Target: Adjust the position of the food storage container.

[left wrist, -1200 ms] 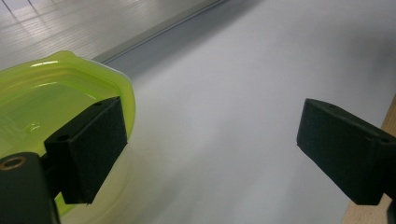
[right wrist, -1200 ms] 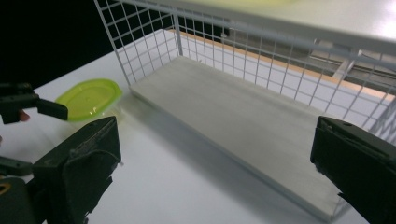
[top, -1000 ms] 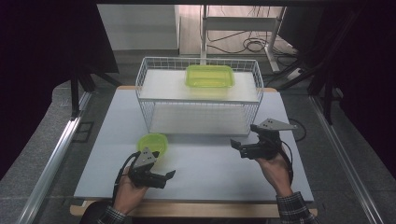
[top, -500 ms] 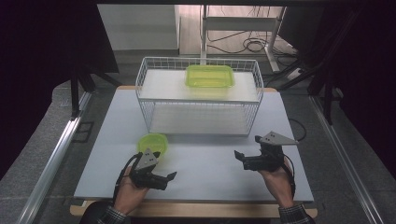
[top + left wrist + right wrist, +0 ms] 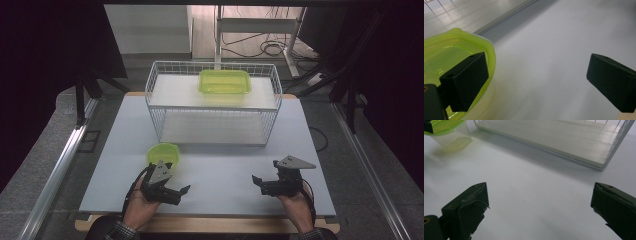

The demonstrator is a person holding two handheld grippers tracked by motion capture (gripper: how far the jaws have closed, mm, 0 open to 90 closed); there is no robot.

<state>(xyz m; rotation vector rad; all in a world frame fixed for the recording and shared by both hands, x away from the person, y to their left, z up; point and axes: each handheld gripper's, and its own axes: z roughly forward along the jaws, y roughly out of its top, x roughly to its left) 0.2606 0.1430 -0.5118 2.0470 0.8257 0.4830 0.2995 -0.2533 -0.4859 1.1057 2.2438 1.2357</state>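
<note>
Nearer the table's front edge than before: right tool.

This looks like a lab or test room set up for recording, not a home. A plain pale worktop stands between dark curtains or screens on both sides. Metal rails run along the grey floor beside it. Behind, loose cables lie coiled on the floor by a white metal stand. A bare white wire rack sits on the worktop.
</note>
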